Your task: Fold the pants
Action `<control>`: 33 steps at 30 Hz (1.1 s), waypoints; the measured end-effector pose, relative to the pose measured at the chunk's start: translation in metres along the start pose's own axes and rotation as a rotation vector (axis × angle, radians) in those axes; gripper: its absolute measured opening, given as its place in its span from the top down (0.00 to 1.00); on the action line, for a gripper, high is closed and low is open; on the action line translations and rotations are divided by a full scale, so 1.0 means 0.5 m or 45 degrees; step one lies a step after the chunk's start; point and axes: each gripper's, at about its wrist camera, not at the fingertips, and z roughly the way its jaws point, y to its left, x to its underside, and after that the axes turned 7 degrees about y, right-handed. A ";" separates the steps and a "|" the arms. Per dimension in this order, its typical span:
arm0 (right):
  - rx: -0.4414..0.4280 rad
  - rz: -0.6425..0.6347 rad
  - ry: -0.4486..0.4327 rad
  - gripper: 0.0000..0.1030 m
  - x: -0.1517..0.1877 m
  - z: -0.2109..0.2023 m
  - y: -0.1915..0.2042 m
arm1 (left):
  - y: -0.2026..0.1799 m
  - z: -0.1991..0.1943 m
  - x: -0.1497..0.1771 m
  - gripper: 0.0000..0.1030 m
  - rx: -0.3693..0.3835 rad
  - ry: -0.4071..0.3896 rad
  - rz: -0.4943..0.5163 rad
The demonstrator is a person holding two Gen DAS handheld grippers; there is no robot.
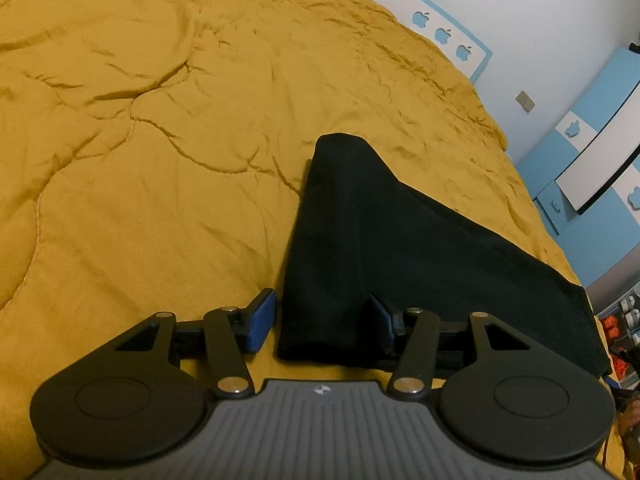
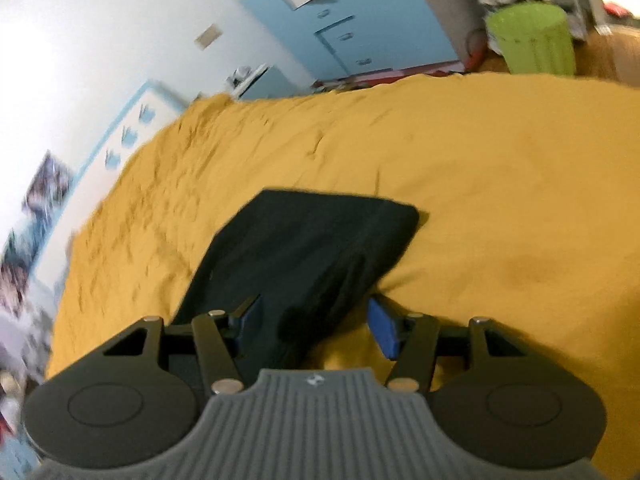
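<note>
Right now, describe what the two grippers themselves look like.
Both the left gripper and the right gripper look alike: a ribbed grey body with a small emblem, round black discs either side, black linkage bars with silver pivots, and blue-padded fingers. No cables or sleeves show.

Ahead of your left claw and spreading off to its left you have a wrinkled mustard quilt [image 1: 160,128]. Beyond it, up and to the right, stands a white headboard [image 1: 444,28] with blue apple cutouts. Past your right claw's far right sits a lime-green ribbed bin [image 2: 534,38], with blue cabinets [image 2: 344,36] just left of it.
</note>
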 end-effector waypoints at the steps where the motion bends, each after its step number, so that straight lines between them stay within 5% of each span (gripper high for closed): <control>1: -0.001 0.026 -0.011 0.48 -0.007 0.011 -0.005 | 0.000 -0.001 0.000 0.40 -0.002 -0.001 0.002; 6: -0.032 0.111 0.011 0.79 -0.030 0.029 -0.032 | 0.003 0.000 0.000 0.40 0.003 -0.003 0.002; 11: -0.072 0.052 -0.010 0.85 -0.042 0.017 -0.018 | 0.010 0.001 0.000 0.40 0.018 -0.003 -0.011; 19: -0.077 -0.615 -0.210 0.89 0.012 -0.044 0.200 | 0.010 -0.001 0.003 0.40 0.024 -0.008 -0.016; 24: -0.158 -1.144 -0.293 0.89 0.136 -0.069 0.318 | 0.009 -0.001 0.003 0.40 0.025 -0.010 -0.018; 28: -0.201 -1.581 -0.258 0.89 0.260 -0.060 0.366 | 0.010 -0.001 0.003 0.40 0.026 -0.010 -0.019; 33: -0.240 -1.901 -0.040 0.88 0.382 -0.011 0.364 | 0.006 -0.002 -0.002 0.40 0.012 0.004 -0.028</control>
